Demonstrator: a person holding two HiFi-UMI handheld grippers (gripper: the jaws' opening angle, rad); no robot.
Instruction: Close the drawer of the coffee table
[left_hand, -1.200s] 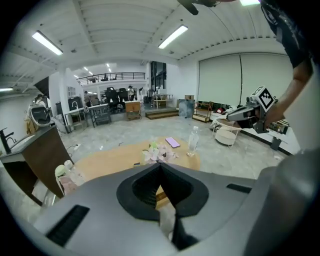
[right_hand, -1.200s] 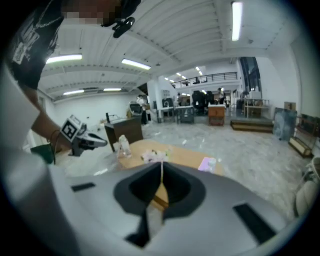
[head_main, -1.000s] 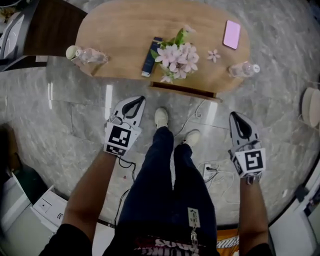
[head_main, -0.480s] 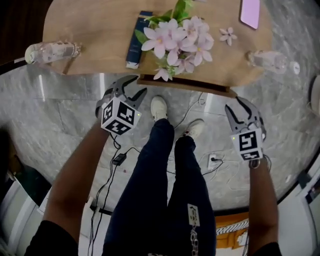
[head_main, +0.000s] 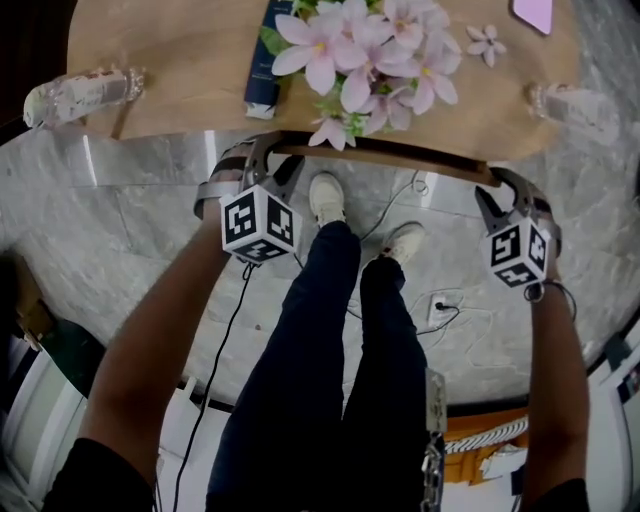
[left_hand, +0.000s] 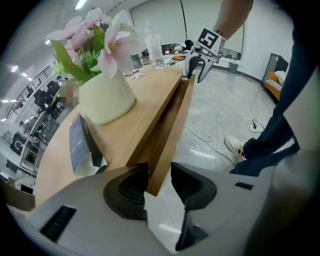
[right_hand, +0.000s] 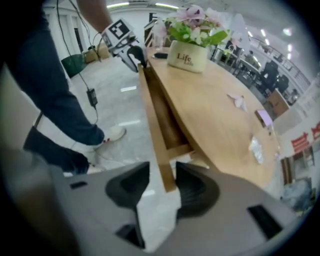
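The wooden coffee table (head_main: 180, 90) has its drawer pulled out a little, and the drawer front (head_main: 390, 158) shows as a dark strip under the table's near edge. My left gripper (head_main: 262, 160) straddles the left end of the drawer front (left_hand: 170, 120). Its jaws are closing and the outer pad stands clear of the wood. My right gripper (head_main: 510, 190) straddles the right end of the drawer front (right_hand: 152, 115). Its jaws are opening, with a gap on the floor side. Each gripper view shows the other gripper at the far end.
On the table stand a white vase of pink flowers (head_main: 370, 50), a dark box (head_main: 265, 60), two plastic bottles (head_main: 75, 95) (head_main: 575, 105) and a pink phone (head_main: 535, 10). The person's legs and white shoes (head_main: 325, 195) stand between the grippers. Cables (head_main: 440, 305) lie on the marble floor.
Both grippers came down from beside the legs to the drawer front's two ends. Their jaws went from shut to apart. The table now fills the top of the head view.
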